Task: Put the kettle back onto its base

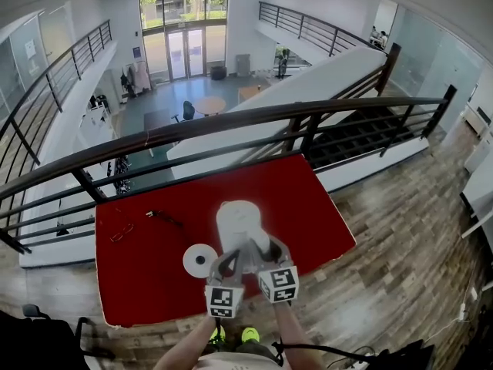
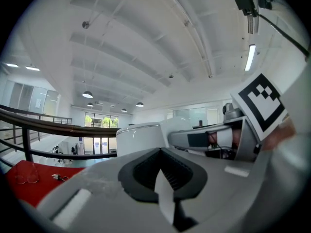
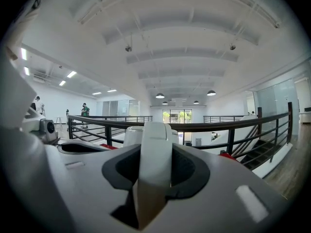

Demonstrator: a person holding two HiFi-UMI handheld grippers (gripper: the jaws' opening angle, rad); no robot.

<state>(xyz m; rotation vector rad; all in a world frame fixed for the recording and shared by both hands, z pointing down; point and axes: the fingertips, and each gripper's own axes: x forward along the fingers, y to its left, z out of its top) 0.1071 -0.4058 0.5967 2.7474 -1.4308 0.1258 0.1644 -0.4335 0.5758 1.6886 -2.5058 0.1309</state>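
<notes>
A white kettle (image 1: 237, 220) stands over the middle of the red table (image 1: 146, 291). Its round white base (image 1: 199, 260) lies just to its left, nearer me. My right gripper (image 1: 262, 251) is shut on the kettle's handle (image 3: 155, 149), which fills the space between its dark pads (image 3: 192, 171). The kettle body (image 3: 133, 135) shows behind the handle. My left gripper (image 1: 229, 262) hangs close beside the right one. In its own view the jaws (image 2: 163, 178) stand near together with a thin white sliver between them. The kettle (image 2: 138, 139) is ahead of it to the left. Whether the kettle touches the table I cannot tell.
A black railing (image 1: 231, 122) runs along the table's far edge, with an open drop to a lower floor behind it. A pair of glasses (image 1: 119, 230) and a black cable (image 1: 163, 219) lie at the table's left. Wooden floor (image 1: 400, 237) lies to the right.
</notes>
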